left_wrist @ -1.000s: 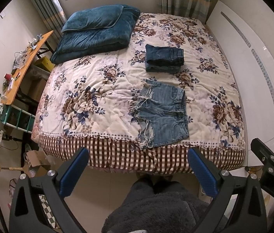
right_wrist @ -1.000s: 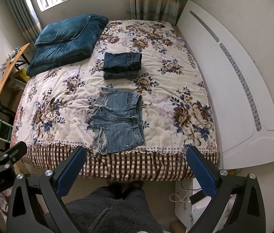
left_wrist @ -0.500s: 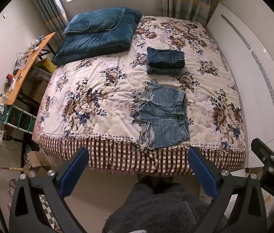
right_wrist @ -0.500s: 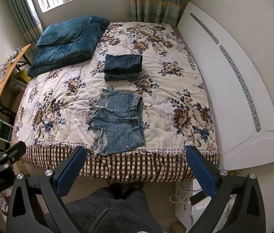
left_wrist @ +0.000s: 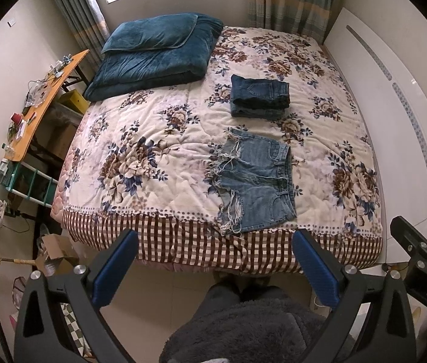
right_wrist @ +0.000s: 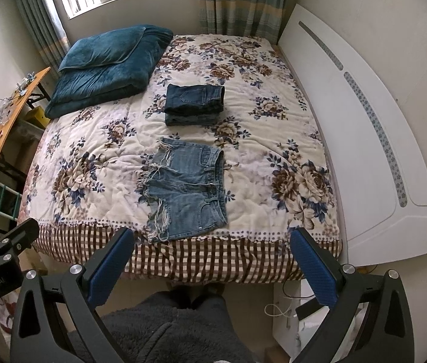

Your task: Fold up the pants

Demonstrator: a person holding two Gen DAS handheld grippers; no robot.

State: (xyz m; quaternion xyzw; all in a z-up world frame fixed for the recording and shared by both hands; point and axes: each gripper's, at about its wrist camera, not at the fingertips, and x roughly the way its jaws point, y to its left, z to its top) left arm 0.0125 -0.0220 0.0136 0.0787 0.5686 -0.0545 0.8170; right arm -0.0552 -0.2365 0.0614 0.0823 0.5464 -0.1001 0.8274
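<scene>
Light blue frayed denim shorts point(left_wrist: 257, 181) lie flat near the front edge of the floral bed point(left_wrist: 159, 139), waistband to the right; they also show in the right wrist view point(right_wrist: 187, 186). A folded stack of dark jeans point(left_wrist: 260, 95) sits behind them, also seen in the right wrist view point(right_wrist: 195, 100). My left gripper point(left_wrist: 215, 264) is open and empty, held above the floor in front of the bed. My right gripper point(right_wrist: 213, 261) is open and empty, likewise short of the bed edge.
A folded teal duvet point(left_wrist: 156, 53) lies at the bed's far left. A white headboard point(right_wrist: 361, 139) runs along the right side. An orange side table point(left_wrist: 41, 103) with clutter stands left of the bed. My legs and dark fleece top point(left_wrist: 243, 326) are below the grippers.
Both views have tilted upward a little, so the bed and shorts sit slightly lower in frame. Both grippers stay open; nothing on the bed moved.
</scene>
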